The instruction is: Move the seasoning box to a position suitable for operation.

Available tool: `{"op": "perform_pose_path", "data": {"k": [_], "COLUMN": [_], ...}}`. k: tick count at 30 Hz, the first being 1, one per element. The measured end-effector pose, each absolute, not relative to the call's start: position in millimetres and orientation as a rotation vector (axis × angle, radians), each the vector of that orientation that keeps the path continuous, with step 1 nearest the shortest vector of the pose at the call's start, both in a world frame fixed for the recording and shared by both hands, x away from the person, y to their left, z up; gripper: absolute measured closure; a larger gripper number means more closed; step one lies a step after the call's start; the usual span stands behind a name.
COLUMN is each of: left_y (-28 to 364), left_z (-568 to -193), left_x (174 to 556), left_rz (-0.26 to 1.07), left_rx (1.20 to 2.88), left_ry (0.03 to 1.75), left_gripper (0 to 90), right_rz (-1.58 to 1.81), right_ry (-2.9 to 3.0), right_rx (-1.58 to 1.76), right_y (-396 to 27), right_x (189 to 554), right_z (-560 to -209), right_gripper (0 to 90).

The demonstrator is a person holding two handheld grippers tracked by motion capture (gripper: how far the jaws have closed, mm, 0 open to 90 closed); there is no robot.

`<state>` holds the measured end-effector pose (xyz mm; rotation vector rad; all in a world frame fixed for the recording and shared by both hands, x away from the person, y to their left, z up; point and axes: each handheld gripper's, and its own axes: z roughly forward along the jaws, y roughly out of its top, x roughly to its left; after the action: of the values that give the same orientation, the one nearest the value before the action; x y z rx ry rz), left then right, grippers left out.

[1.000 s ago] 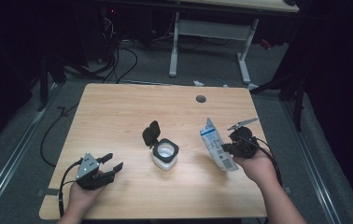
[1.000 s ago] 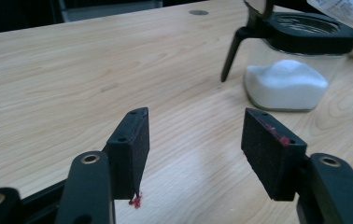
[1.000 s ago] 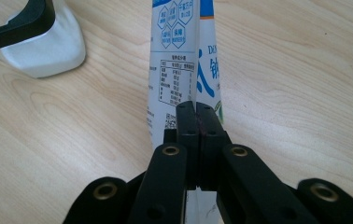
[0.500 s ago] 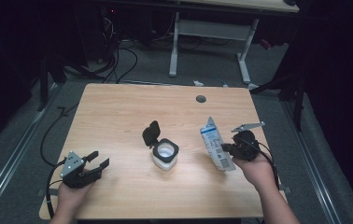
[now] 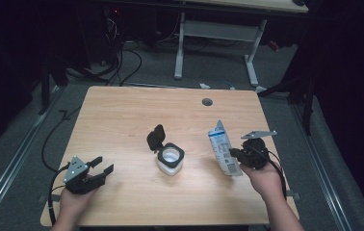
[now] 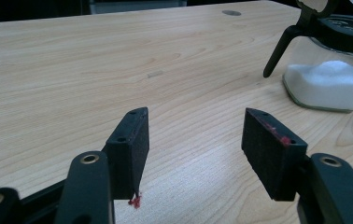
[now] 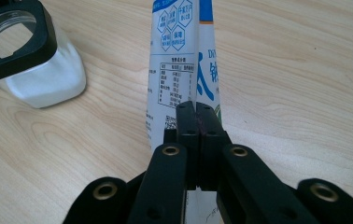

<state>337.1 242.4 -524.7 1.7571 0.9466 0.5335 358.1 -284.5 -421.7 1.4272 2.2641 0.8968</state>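
Note:
A white and blue printed pouch stands tilted on the wooden table at the right. My right gripper is shut on its side seam; in the right gripper view the jaws are pressed together on the pouch. A clear jar with white powder sits mid-table, its black flip lid standing open. My left gripper rests near the front left corner, open and with nothing between its jaws. It points toward the jar.
A round cable hole is in the far part of the tabletop. Dark floor with cables and a desk frame lie beyond the table. The jar sits left of the pouch in the right gripper view.
My left gripper has shifted a little to the left along the front of the table. The right gripper and the pouch have stayed in place.

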Motion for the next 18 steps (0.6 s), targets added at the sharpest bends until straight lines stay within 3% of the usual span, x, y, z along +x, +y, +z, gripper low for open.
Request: {"op": "perform_pose_path", "data": {"k": [18], "left_y": [240.5], "left_z": [-524.9], "left_x": [336.9], "left_rz": [0.522], "left_rx": [1.772], "left_ry": [0.920], "left_gripper": [42.1], "right_rz": [1.071], "right_ry": [2.113], "right_rx": [1.410], "right_y": [-289.4], "right_x": [345.7], "right_z": [-436.5], "right_gripper": [90.0]}}
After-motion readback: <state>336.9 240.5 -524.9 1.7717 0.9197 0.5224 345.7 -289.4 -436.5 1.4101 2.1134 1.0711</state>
